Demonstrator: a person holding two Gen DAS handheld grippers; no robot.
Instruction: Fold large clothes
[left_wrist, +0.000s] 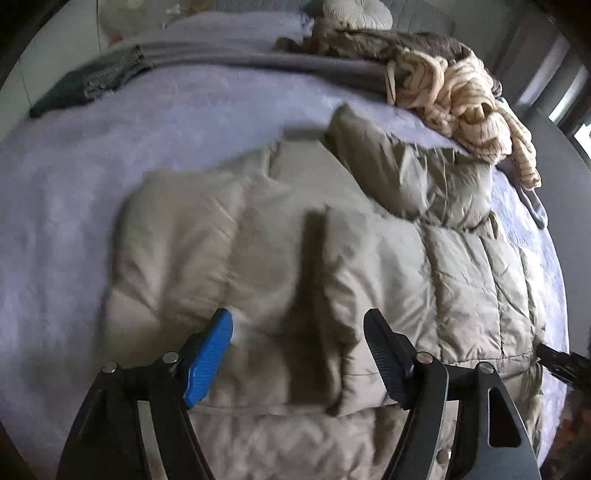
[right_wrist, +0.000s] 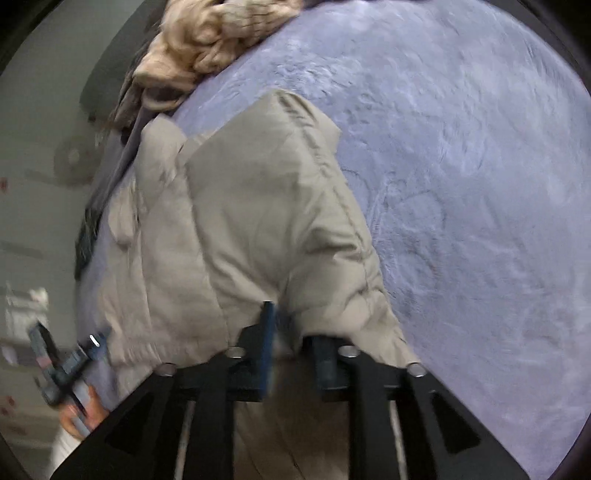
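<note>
on the lavender bedspread (left_wrist: 74, 206), a beige puffer jacket (left_wrist: 258, 251) spread flat, quilted panels showing, one sleeve (left_wrist: 399, 166) angled up toward the far side. judged early in the folding: body laid out and more or less smoothed, sleeve seemingly being brought across, no finished fold visible, so most of the work left. beyond the jacket, a heap of cream knitwear (left_wrist: 465, 107) and brown fleece (left_wrist: 369, 40) against the far edge, a dark green garment (left_wrist: 88, 85) off to the left, presumably waiting their turn.

left gripper (left_wrist: 298, 323) held spread wide over the lower half of the jacket, blue pad and black pad well apart, nothing between them, fabric directly beneath and ahead. right gripper (right_wrist: 291, 339) clenched on a bunch of the jacket's fabric near the sleeve end, cloth pinched between narrow-set fingers and rising away from them in the right wrist view. motion blur in both views, so exact contact on the left side not certain. next likely needed: sleeve laid inward, then halves brought together.
</note>
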